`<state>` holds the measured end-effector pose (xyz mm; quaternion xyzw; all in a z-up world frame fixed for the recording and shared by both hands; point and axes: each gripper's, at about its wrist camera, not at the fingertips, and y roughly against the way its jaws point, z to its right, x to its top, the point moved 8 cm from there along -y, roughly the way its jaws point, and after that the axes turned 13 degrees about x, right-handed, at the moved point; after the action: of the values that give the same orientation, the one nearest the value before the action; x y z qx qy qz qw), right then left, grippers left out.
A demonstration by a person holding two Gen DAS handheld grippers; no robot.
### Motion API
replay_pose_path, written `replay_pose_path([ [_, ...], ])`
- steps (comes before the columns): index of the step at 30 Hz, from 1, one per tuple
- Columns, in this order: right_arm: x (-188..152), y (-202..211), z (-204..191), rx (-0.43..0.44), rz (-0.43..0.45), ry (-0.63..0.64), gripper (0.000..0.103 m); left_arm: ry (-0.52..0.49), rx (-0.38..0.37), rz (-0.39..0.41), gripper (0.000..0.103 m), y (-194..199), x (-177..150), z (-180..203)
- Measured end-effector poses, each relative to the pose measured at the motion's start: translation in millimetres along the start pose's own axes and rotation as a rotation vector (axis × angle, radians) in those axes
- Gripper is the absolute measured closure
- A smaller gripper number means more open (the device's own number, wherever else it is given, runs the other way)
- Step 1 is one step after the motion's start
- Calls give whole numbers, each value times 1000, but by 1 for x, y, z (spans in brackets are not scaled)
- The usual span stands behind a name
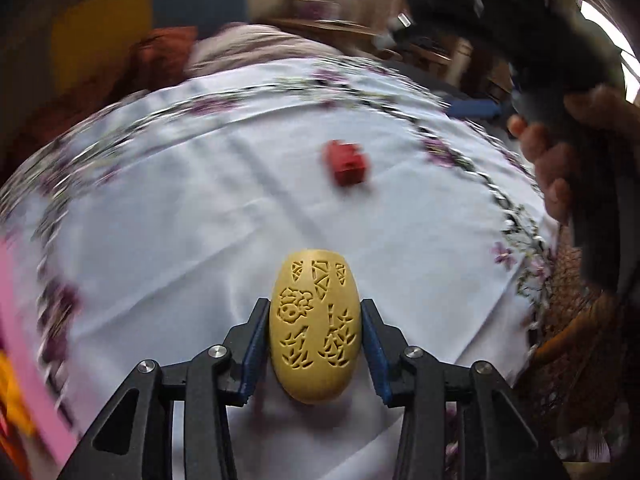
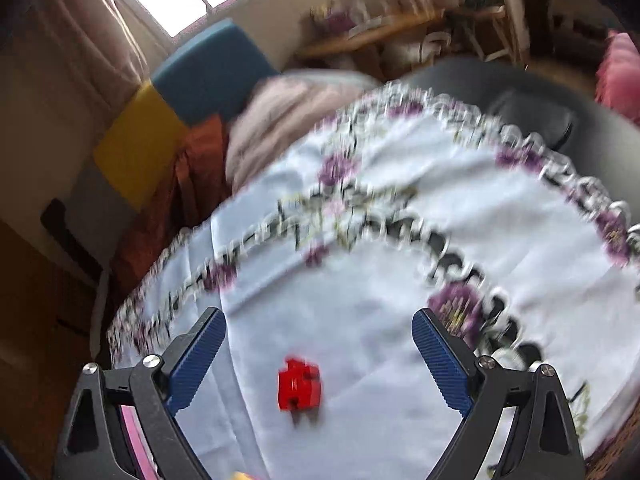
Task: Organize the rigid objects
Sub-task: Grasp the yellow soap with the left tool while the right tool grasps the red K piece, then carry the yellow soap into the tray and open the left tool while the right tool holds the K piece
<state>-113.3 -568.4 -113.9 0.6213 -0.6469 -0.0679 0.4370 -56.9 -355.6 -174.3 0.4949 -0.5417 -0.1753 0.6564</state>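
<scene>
My left gripper (image 1: 315, 332) is shut on a yellow egg-shaped object (image 1: 315, 324) with carved patterns, held above the white tablecloth (image 1: 180, 200). A small red block (image 1: 346, 162) lies on the cloth further ahead, right of centre. In the right wrist view the same red block (image 2: 300, 385) lies on the cloth below and between the open fingers of my right gripper (image 2: 318, 354), which hovers above it and holds nothing. The right gripper's body and the hand holding it show at the upper right of the left wrist view (image 1: 560, 80).
The tablecloth (image 2: 400, 280) has a purple flower border. A wicker basket (image 1: 568, 340) sits at the table's right edge. A pink item (image 1: 24, 340) lies at the left edge. Cushions (image 2: 216, 68), a dark chair (image 2: 540, 112) and shelves stand beyond the table.
</scene>
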Motion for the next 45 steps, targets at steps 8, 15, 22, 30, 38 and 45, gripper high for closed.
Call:
replay_pose_path([
  [8,-36,-40,-18,-20,-214,123,21,71,44,45,59,10,-21,-27],
  [15,-54,-75,-17,-169,-366,238,48,89,37,55,59,11,-22,-28],
  [22,-73,-82,-27,-214,-405,422,70,99,37,68,59,13,-24,-27],
  [30,-101,-93,-52,-135,-469,556,67,128,37,69,59,18,-25,-29],
  [38,-102,-91,-55,-157,-465,614,69,165,50,62,59,26,-25,-38],
  [45,-105,-96,-61,-168,-458,671,69,207,79,110,59,53,-16,-52],
])
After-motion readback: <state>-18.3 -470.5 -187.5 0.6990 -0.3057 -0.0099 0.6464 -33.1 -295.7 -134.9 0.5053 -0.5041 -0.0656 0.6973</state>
